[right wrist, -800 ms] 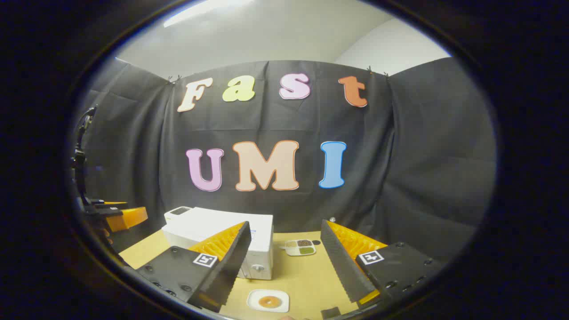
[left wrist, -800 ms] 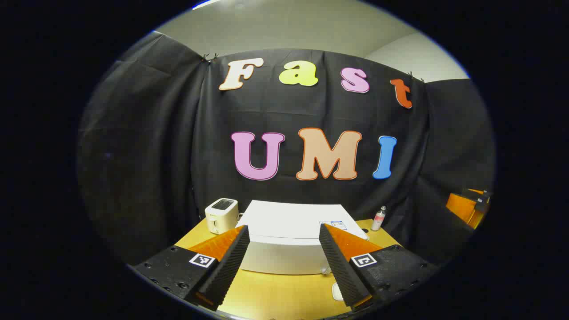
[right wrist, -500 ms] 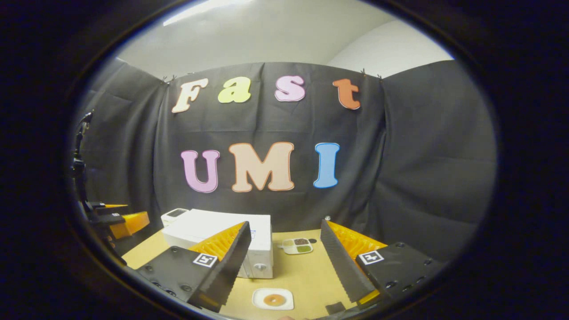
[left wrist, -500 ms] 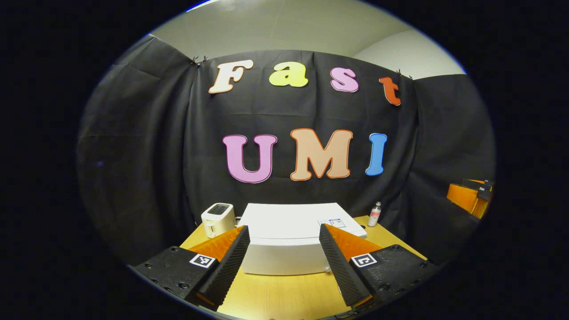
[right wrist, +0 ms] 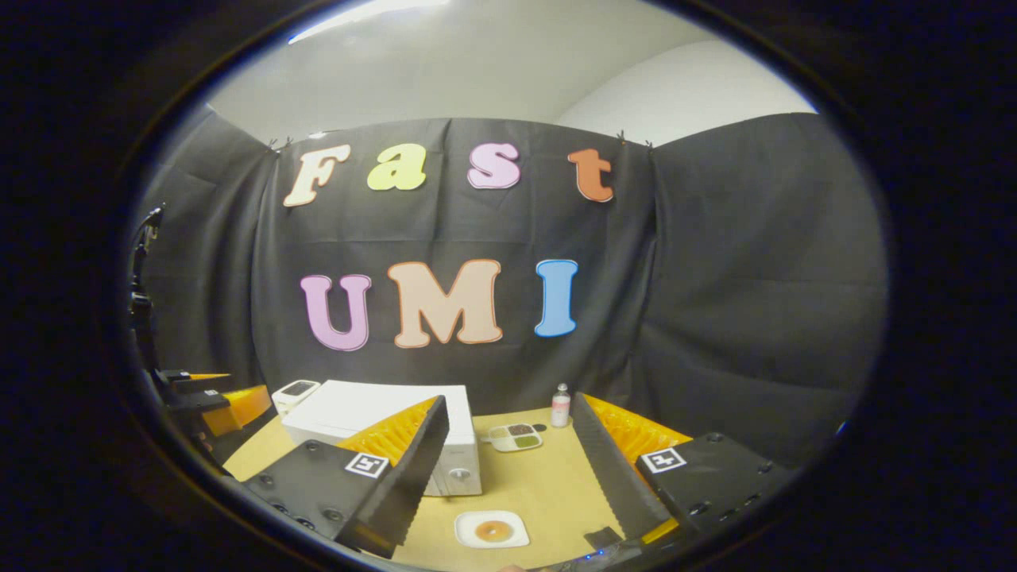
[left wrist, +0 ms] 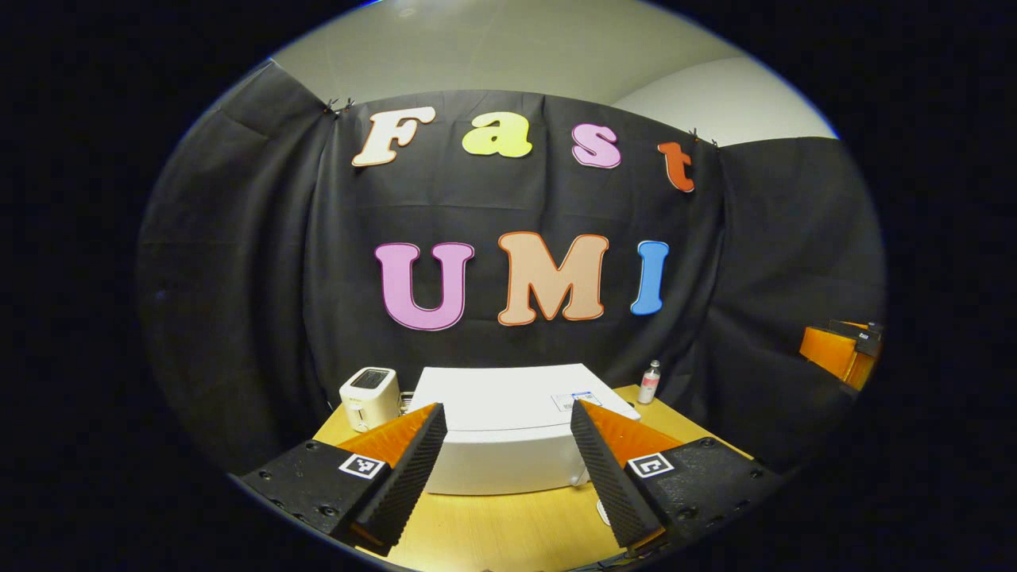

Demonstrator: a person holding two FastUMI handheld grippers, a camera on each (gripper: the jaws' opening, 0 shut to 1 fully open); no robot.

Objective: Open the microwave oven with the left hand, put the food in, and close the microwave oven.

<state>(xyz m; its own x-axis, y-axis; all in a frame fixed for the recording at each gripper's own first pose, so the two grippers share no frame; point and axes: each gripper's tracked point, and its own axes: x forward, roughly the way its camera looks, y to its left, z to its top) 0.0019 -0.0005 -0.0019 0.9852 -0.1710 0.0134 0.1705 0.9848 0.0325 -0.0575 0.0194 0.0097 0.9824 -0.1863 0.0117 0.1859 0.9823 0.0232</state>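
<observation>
Both claws hang spread and empty over a wooden table [right wrist: 548, 485]: left gripper [left wrist: 508, 469] faces the closed microwave oven [left wrist: 500, 453]; ahead of right gripper [right wrist: 508, 477] a plate [right wrist: 492, 530] holds what looks like a doughnut [right wrist: 493, 530]

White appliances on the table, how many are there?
2. The microwave oven sits mid-table, door shut. The small toaster stands just beyond its far left corner, near the black cloth. Others may be hidden behind the fingers.
</observation>
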